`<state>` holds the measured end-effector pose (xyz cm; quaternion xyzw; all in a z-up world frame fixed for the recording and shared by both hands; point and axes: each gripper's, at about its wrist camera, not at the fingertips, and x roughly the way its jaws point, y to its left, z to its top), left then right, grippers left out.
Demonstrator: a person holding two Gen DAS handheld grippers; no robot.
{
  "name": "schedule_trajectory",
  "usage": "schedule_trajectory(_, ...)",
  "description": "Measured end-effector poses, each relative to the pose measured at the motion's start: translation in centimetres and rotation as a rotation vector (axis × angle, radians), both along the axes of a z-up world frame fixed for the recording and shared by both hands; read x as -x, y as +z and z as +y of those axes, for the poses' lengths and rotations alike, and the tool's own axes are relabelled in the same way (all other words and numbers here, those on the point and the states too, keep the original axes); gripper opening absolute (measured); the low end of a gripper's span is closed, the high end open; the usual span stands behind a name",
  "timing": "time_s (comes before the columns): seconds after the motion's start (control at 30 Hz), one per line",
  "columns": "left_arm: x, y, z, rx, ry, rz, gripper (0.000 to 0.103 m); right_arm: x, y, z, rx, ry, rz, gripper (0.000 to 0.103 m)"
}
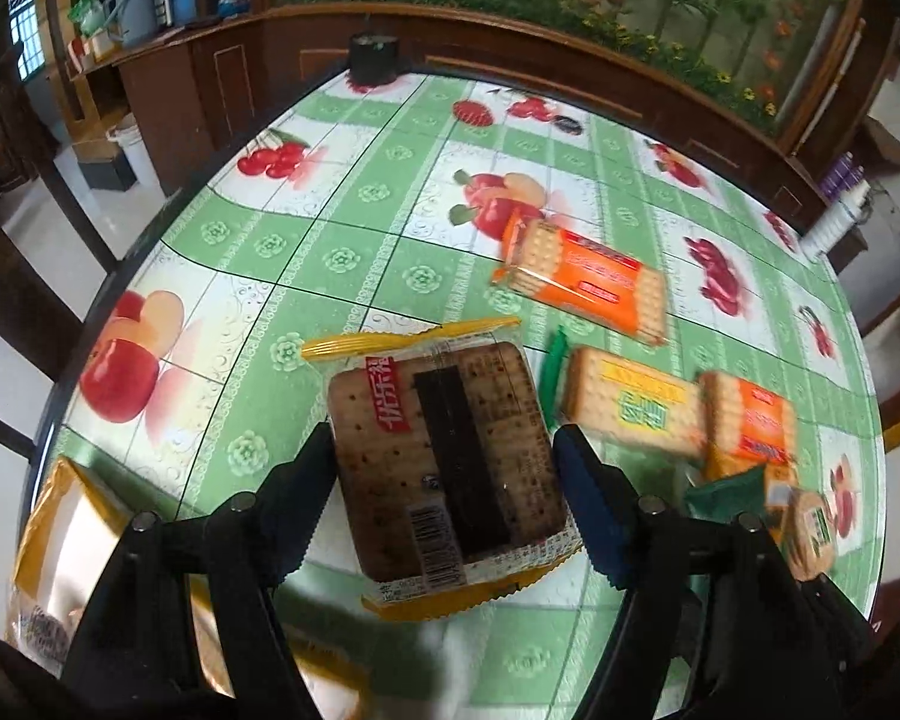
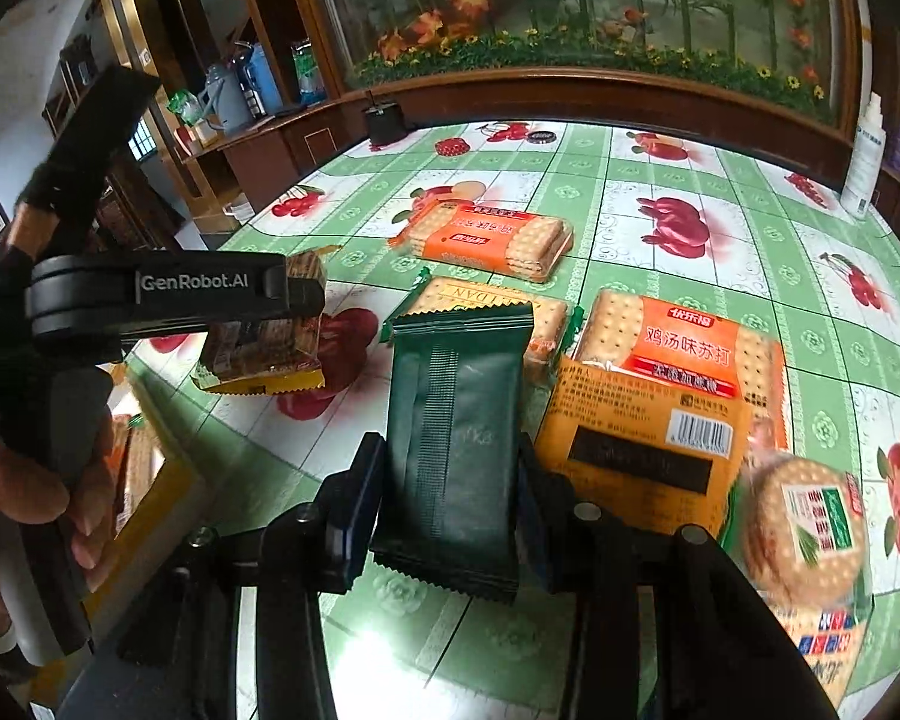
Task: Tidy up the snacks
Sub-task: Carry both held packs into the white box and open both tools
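While my left gripper (image 1: 444, 462) clamps the brown cracker pack (image 1: 444, 456), my right gripper (image 2: 450, 480) pinches the dark green packet (image 2: 456, 438). Both hang above the fruit-print tablecloth (image 2: 660, 228).

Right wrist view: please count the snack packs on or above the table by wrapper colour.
Orange packs: 3
Dark green pack: 1
Yellow-edged pack: 1
Yellow-and-green pack: 1
Clear round-cracker pack: 1
Total: 7

A home dining room: a table (image 2: 720, 180) under a fruit-print oilcloth, a dark wooden sideboard (image 2: 570, 96) with a flower mural (image 2: 570, 0), and thermos flasks (image 2: 228, 93) on a shelf.
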<state>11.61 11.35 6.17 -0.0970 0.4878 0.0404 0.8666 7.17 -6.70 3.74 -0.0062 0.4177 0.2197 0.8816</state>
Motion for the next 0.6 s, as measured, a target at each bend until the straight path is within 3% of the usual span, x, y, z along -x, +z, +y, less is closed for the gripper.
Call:
schedule_trajectory(0.47, 6.3, 2.7, -2.2, -0.079, -0.075, -0.089, 0.074, 4.2, 2.0, -1.0, -0.026, -0.004, -0.059, 0.041)
schedule_trajectory(0.6, 8.2, 3.3, -2.1, -0.07, -0.091, -0.102, 0.074, 5.4, 2.3, -1.1, -0.035, 0.002, -0.066, 0.041)
